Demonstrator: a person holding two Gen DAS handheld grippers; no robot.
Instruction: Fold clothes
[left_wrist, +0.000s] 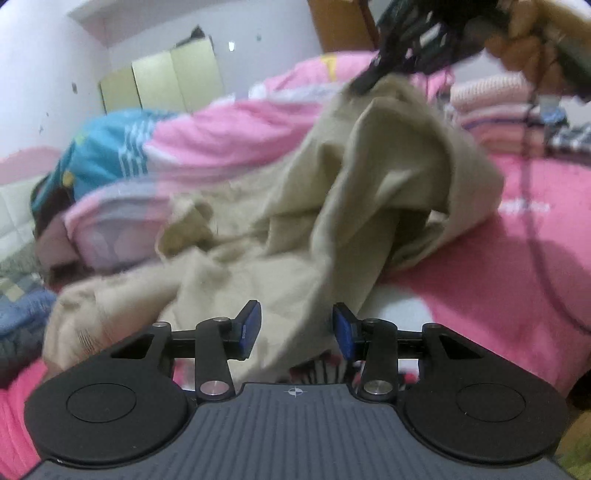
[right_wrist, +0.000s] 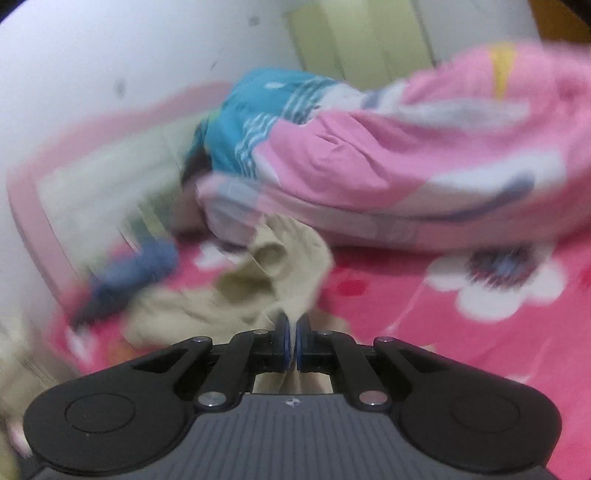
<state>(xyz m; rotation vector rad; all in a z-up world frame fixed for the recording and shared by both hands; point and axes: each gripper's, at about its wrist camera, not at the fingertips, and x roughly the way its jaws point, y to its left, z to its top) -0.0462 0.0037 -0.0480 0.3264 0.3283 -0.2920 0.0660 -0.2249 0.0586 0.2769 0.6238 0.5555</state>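
The beige garment (left_wrist: 295, 206) is bunched up in the middle of the left wrist view, one end hoisted toward the upper right where the right tool (left_wrist: 369, 79) has it pinched, the rest slumping down in deep folds onto the pink bed (left_wrist: 498, 295). From the right wrist view you can see that right tool (right_wrist: 293, 343) pressed together on a thin edge of the cloth, which trails off to centre-left of the frame. The left tool (left_wrist: 297, 328) is spread wide at bottom centre, cloth sitting just past its pads, gripping nothing as far as I can tell. The fabric looks like a light, soft woven thing: it drapes, creases easily and holds no shape, so I'd guess it'll sag and swing from any single pinch point. Probably not slippery, but a thin edge could slide out if tugged hard. I'd go for a hem or corner rather than the lumpy middle, though everything's too blurry to pick out which edge is which, or even what sort of garment it is. Clutter-wise: a big pink duvet (right_wrist: 424, 147) heaped across the upper right, a teal piece (right_wrist: 251, 114) behind it, something blue (right_wrist: 136, 266) at left just beside the beige cloth, and folded knits (left_wrist: 491, 107) at the upper right of the left view. Flat room on the bed looks tight.
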